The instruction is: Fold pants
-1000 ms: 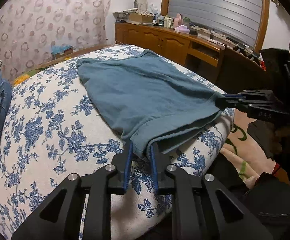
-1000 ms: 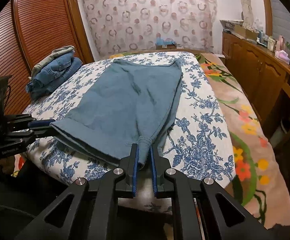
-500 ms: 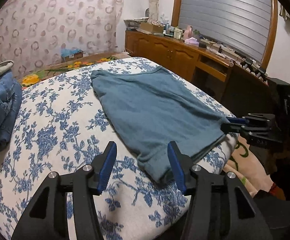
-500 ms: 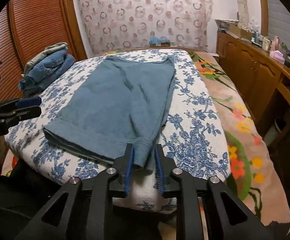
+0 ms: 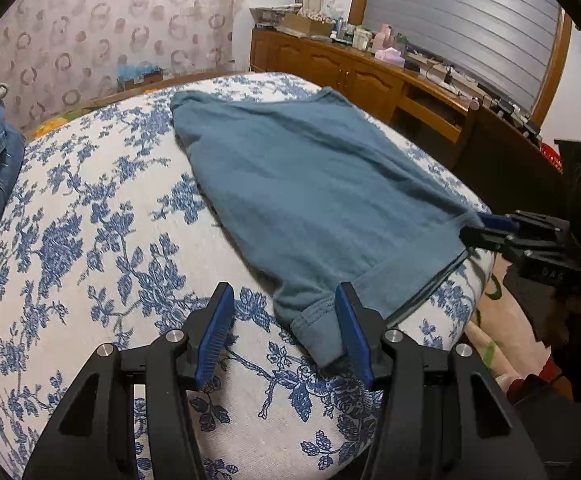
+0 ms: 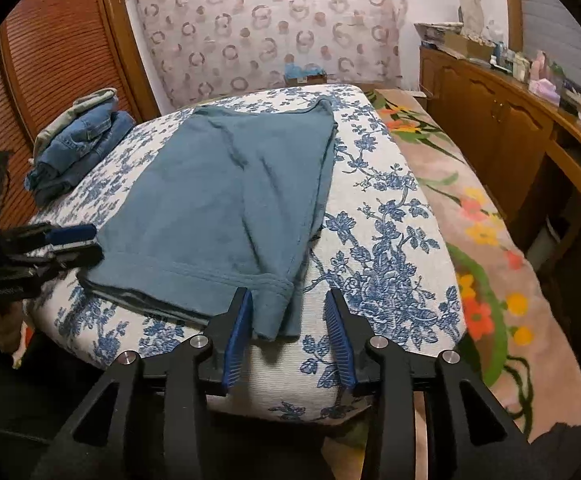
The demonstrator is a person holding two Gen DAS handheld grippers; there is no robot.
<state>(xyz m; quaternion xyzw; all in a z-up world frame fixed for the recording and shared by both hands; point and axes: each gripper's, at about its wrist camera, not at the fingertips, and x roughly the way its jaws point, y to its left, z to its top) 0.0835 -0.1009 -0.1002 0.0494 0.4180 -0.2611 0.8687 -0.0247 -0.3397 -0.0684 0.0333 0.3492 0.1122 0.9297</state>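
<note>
On the floral-covered bed [image 5: 90, 248], the teal pants [image 5: 314, 200] lie flat, leg on leg, with both hem corners released by the left claw [image 5: 284, 330] and right claw [image 6: 288, 336], whose jaws have just opened, apparently ready for the next fold.

A bed [image 6: 390, 240] under a white cover with blue flowers bears teal pants [image 6: 226, 200] spread flat and a pile of folded jeans [image 6: 78, 140] at its left edge
</note>
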